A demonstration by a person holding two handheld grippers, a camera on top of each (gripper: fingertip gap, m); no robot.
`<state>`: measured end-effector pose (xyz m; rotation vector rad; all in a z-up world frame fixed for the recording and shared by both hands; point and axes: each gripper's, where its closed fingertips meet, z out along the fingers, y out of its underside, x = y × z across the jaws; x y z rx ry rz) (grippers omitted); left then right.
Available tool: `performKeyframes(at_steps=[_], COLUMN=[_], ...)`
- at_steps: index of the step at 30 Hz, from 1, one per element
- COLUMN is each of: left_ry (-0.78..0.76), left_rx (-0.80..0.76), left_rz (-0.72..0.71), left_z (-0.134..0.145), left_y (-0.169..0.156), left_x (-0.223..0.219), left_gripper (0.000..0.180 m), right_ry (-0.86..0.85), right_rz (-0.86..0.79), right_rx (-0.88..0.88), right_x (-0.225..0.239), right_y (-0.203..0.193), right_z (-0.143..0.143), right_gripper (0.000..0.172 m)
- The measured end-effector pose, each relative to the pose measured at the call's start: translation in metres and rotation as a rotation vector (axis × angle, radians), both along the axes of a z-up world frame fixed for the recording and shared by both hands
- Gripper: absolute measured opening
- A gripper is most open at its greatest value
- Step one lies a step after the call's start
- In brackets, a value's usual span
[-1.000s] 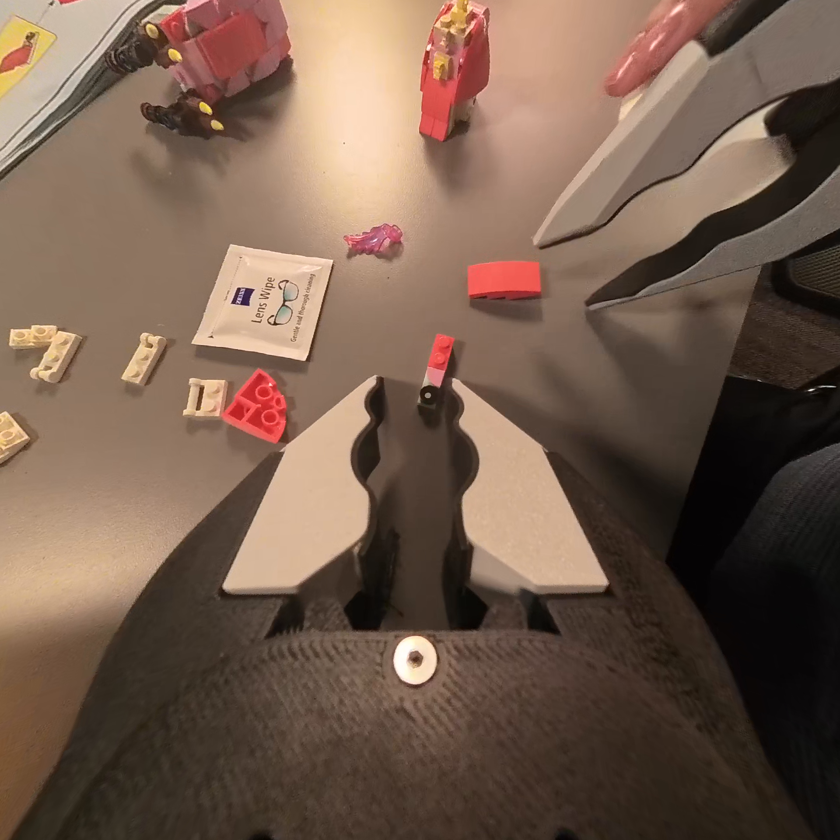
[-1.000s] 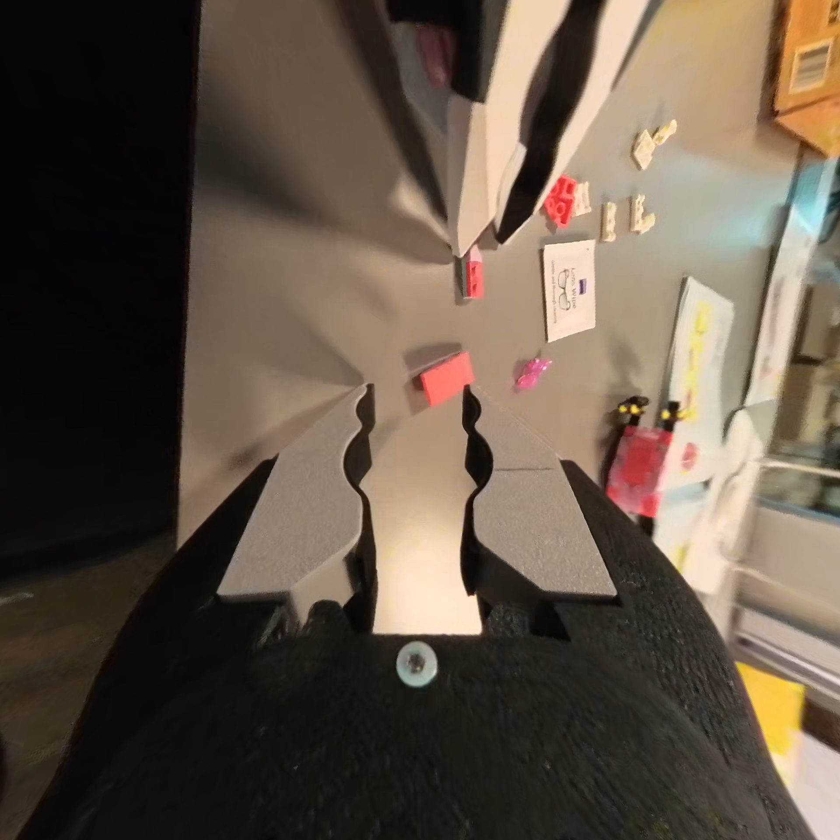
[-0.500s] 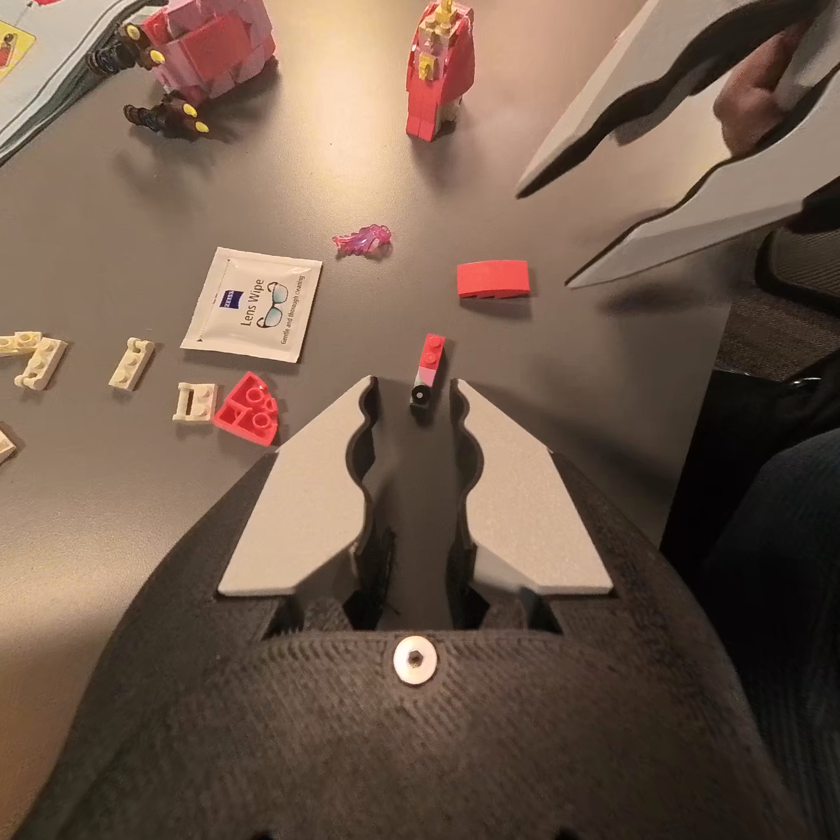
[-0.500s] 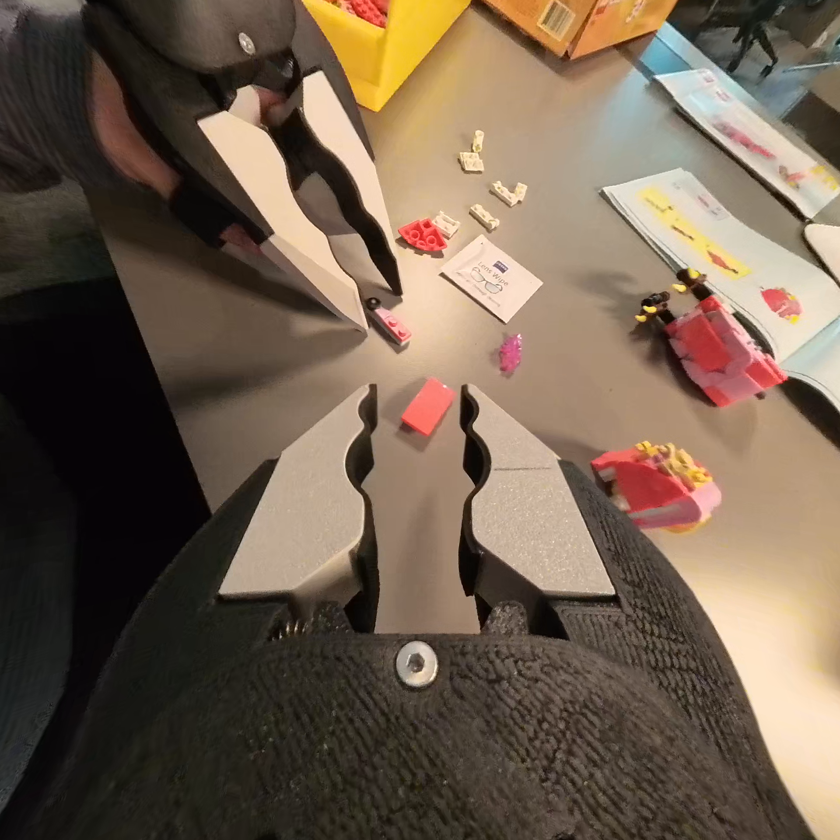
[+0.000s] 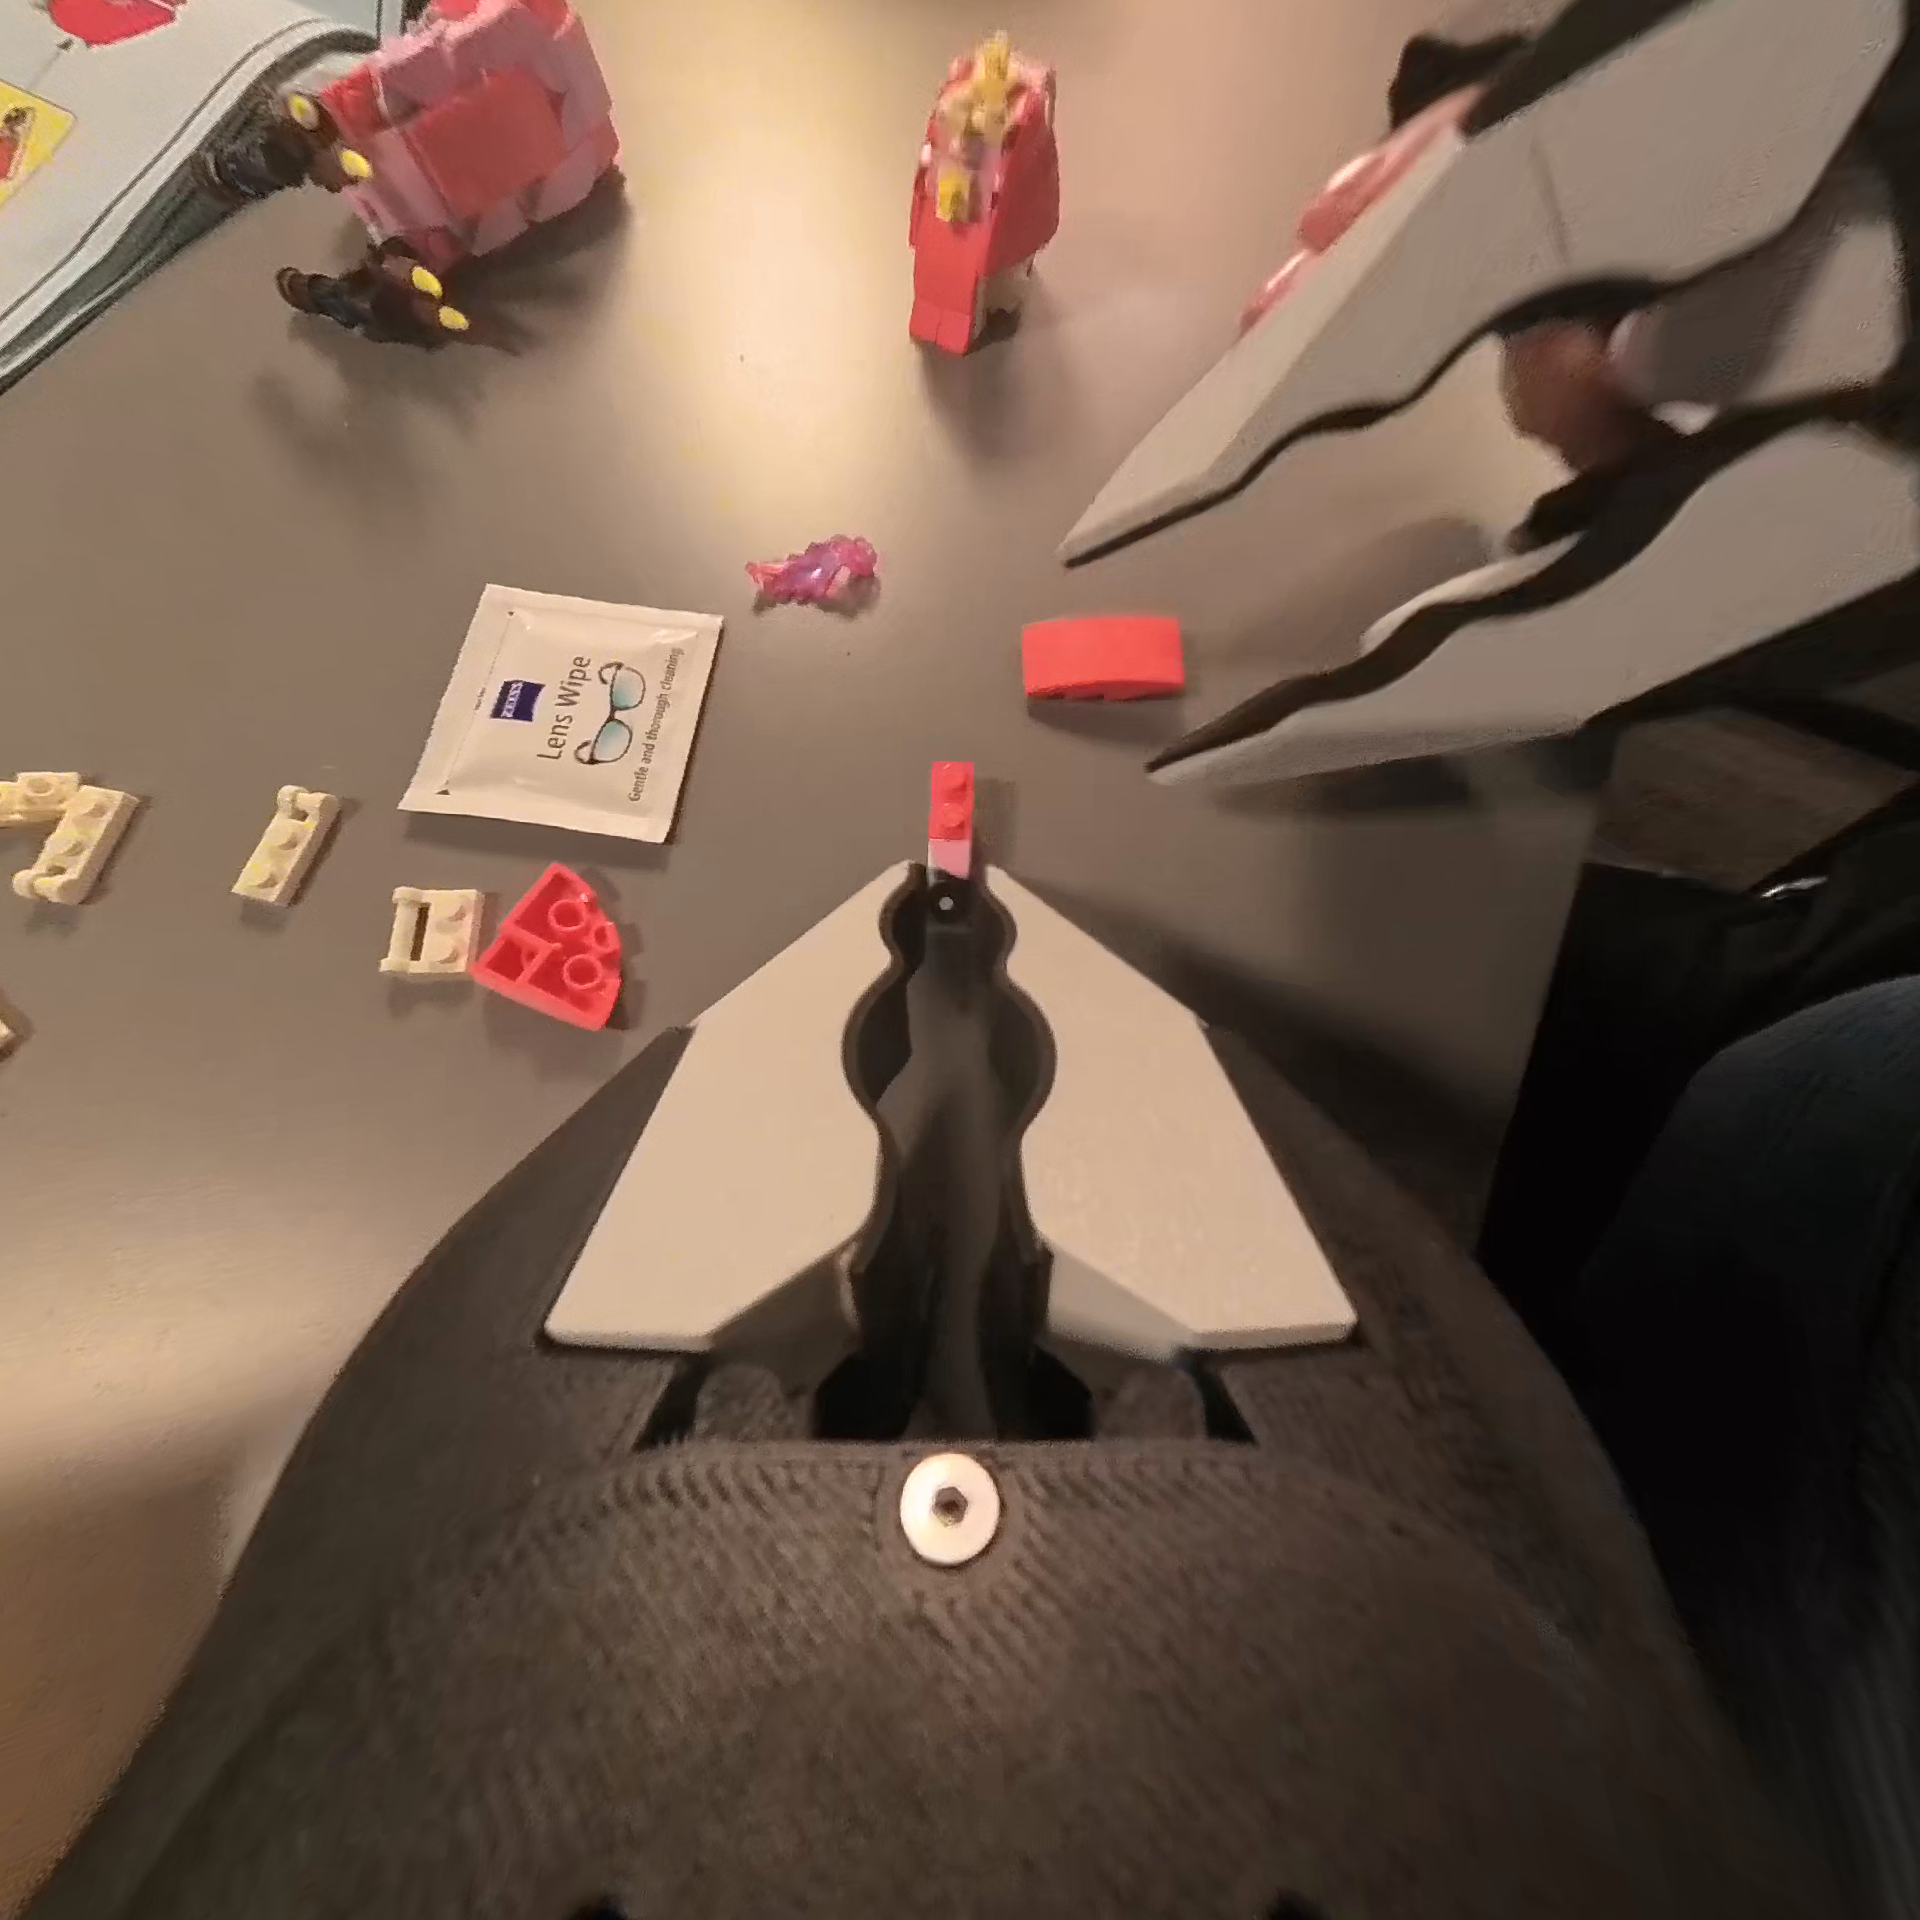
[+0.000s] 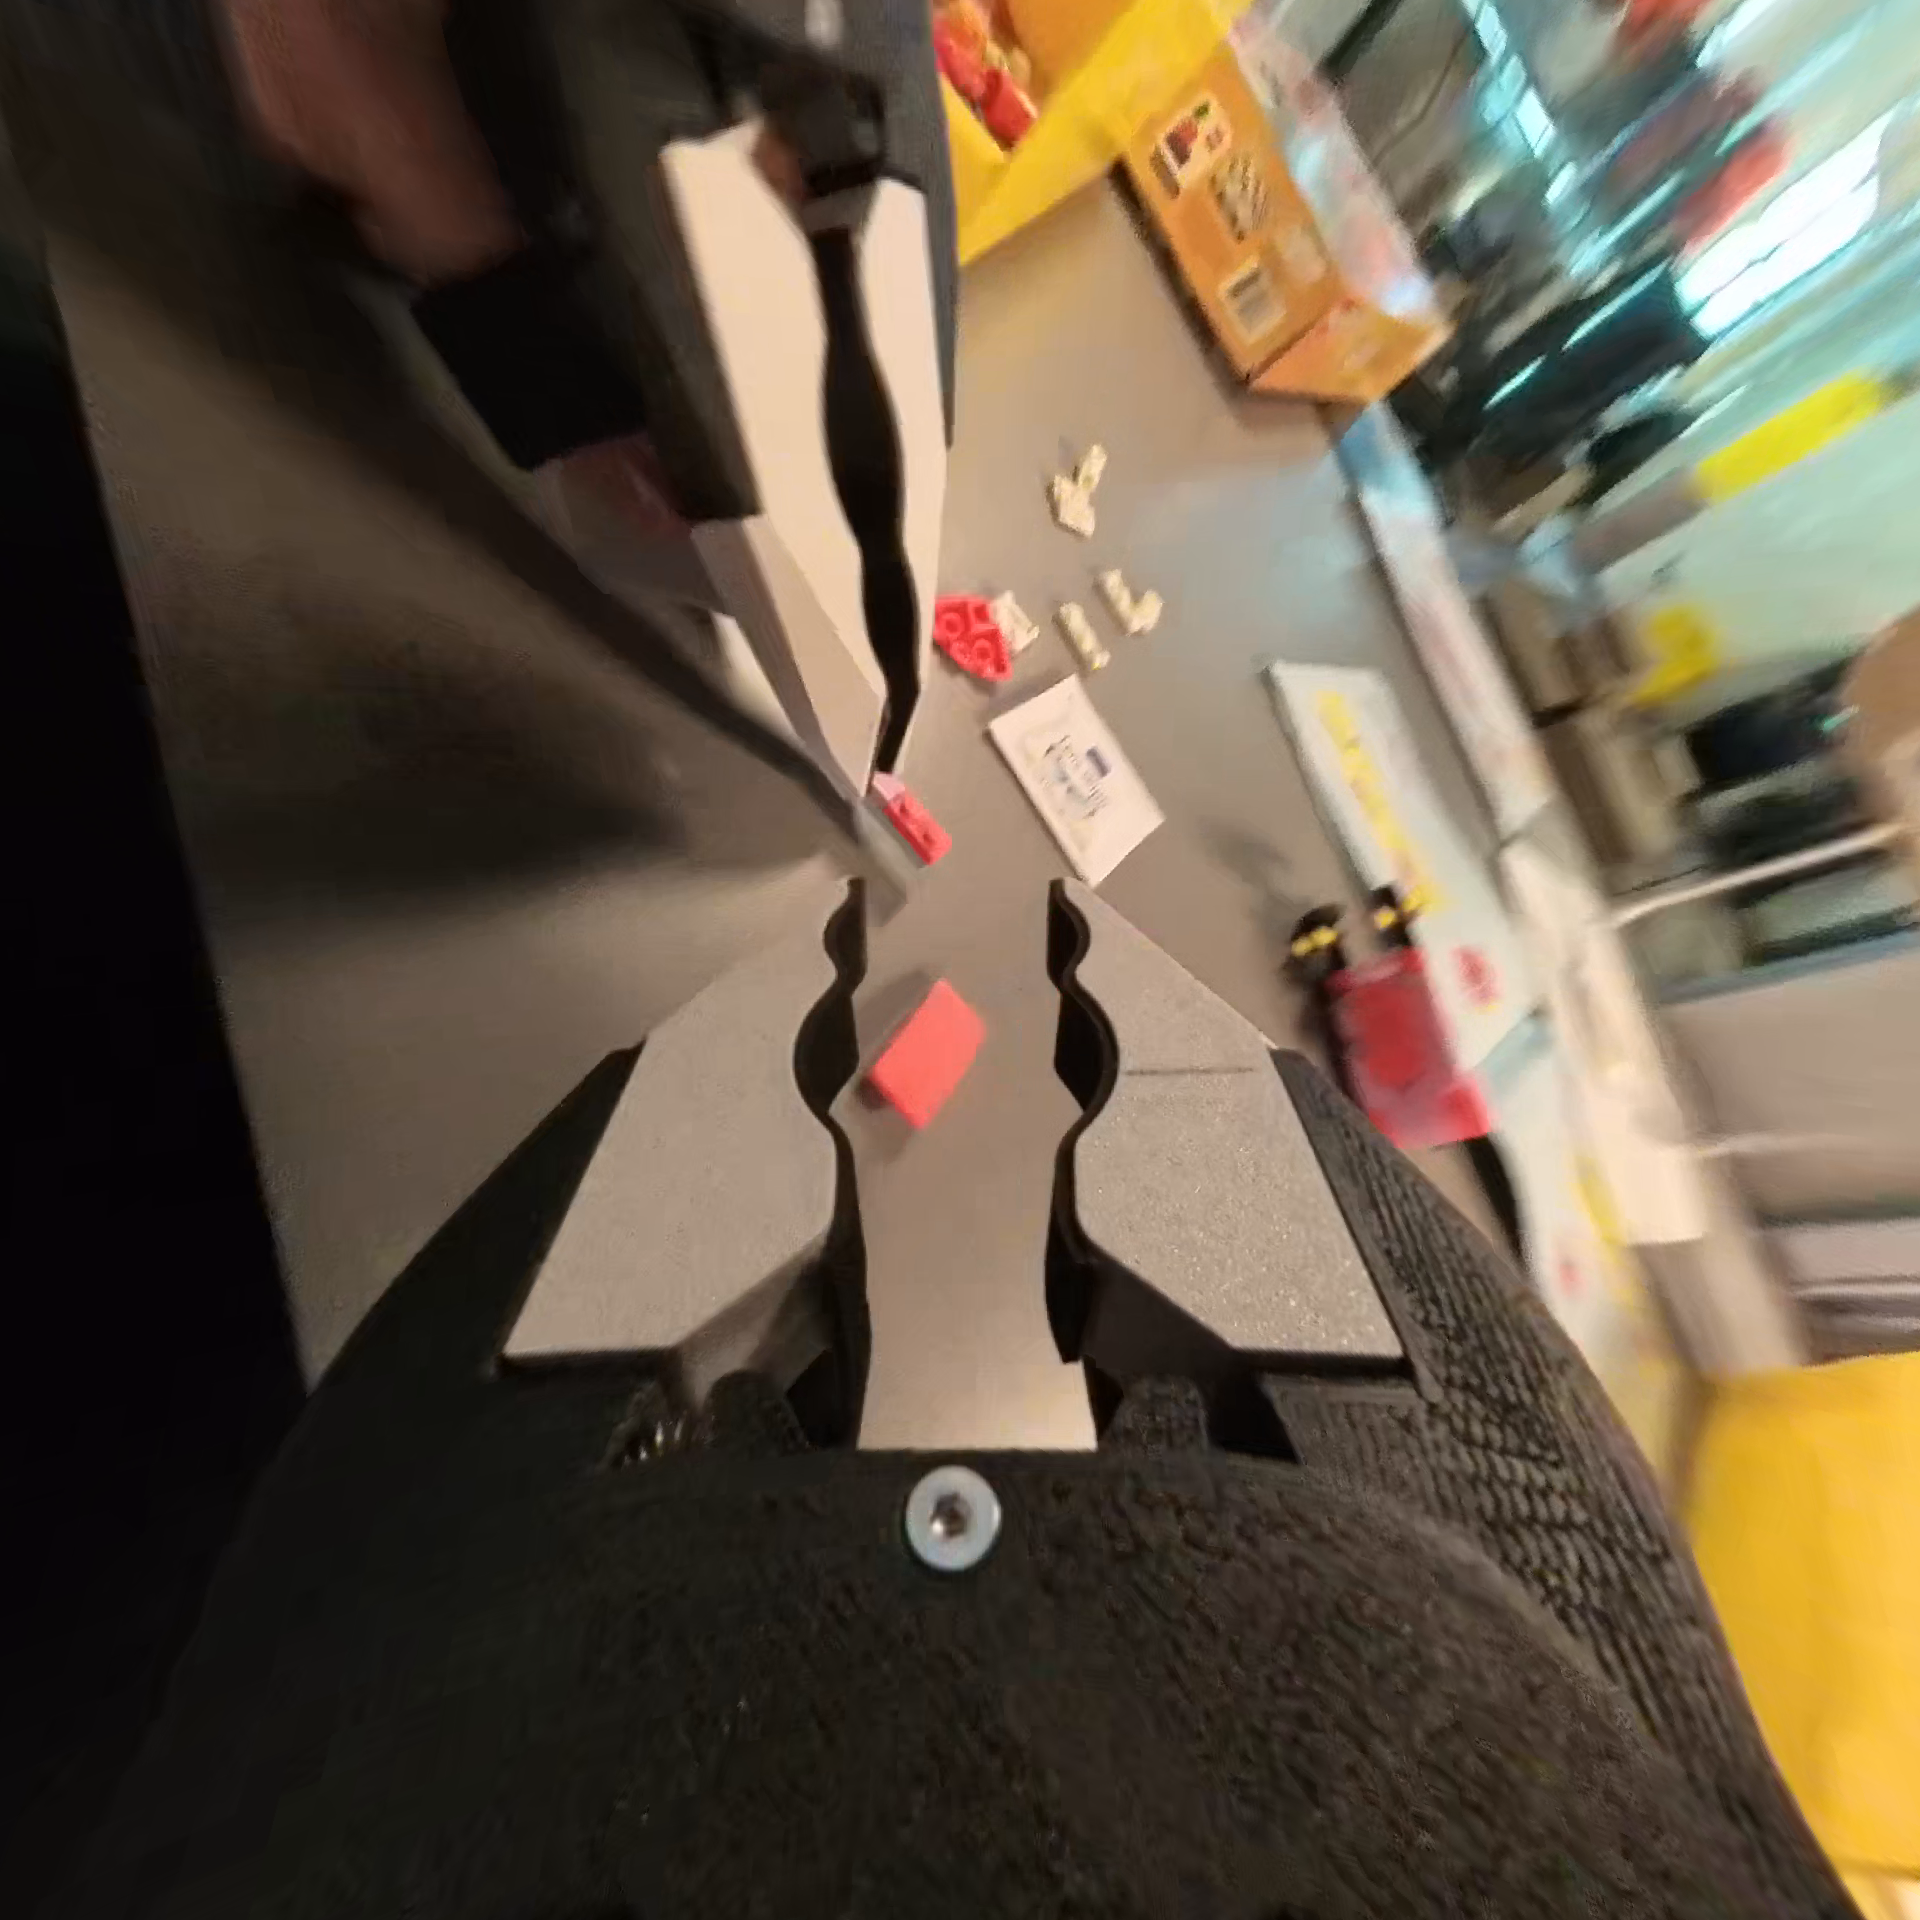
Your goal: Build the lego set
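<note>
My left gripper (image 5: 948, 878) is shut on the black end of a small red and pink brick piece (image 5: 953, 805), which points forward from the fingertips just above the dark table (image 5: 260, 1143). The right wrist view shows the same piece (image 6: 914, 821) pinched at the left gripper's tips. My right gripper (image 6: 956, 894) is open low over the table. A red curved slope brick (image 6: 925, 1051) lies between its fingers, and neither pad touches it. In the left wrist view the slope brick (image 5: 1101, 655) lies by the right gripper's fingertips (image 5: 1081, 545).
A white wipe sachet (image 5: 566, 712), a red quarter-round plate (image 5: 551, 945), several cream pieces (image 5: 281, 842) and a purple translucent piece (image 5: 816, 569) lie to the left. Two red and pink brick figures (image 5: 478, 156) (image 5: 982, 197) stand farther back. The table edge (image 5: 1558, 883) is at right. The tips of one gripper are about 5 centimeters away from the tips of the other.
My left jaws closed on the small red and pink piece that lay between them. My right gripper swung and moved forward, so the red slope brick now lies between its open fingers.
</note>
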<state>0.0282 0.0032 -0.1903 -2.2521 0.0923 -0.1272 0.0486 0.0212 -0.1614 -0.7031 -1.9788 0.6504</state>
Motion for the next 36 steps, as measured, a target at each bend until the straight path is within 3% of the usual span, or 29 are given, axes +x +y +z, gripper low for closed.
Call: performKeyframes(at_steps=[6, 9, 12, 13, 16, 21, 24, 28, 33, 36], left_ry=[-0.316, -0.394, -0.387, -0.362, -0.146, 0.659, 0.934, 1.086, 1.149, 1.181], left_rx=[0.128, 0.164, 0.209, 0.239, 0.352, 0.389, 0.423, 0.476, 0.474, 0.494], left_rz=[0.036, 0.006, -0.042, -0.06, -0.089, -0.164, -0.227, -0.262, -0.255, -0.249], left_z=[0.027, 0.039, 0.052, 0.057, 0.067, 0.056, 0.054, 0.057, 0.057, 0.059], left_y=[0.005, 0.002, 0.0, 0.0, -0.001, -0.004, -0.003, -0.004, -0.004, -0.004], left_x=[0.01, 0.016, 0.022, 0.023, 0.02, 0.01, 0.015, 0.022, 0.02, 0.021], left_gripper=[0.007, 0.007, 0.007, 0.008, 0.04, 0.046, 0.035, 0.021, 0.007, 0.015], right_ry=[0.186, 0.195, 0.273, 0.285, 0.29, 0.318, 0.331, 0.342, 0.348, 0.353], right_rz=[0.144, 0.179, 0.151, 0.145, 0.135, 0.149, 0.159, 0.18, 0.203, 0.218], right_rx=[0.429, 0.534, 0.596, 0.596, 0.548, 0.527, 0.529, 0.534, 0.543, 0.526], right_x=[-0.012, -0.017, -0.023, -0.024, -0.025, -0.025, -0.025, -0.024, -0.023, -0.022], right_y=[-0.011, -0.012, -0.01, -0.01, -0.01, -0.01, -0.01, -0.012, -0.014, -0.016], right_z=[0.009, 0.005, 0.014, 0.016, 0.017, 0.022, 0.024, 0.026, 0.024, 0.025], right_gripper=[0.033, 0.029, 0.007, 0.007, 0.007, 0.007, 0.007, 0.006, 0.006, 0.007])
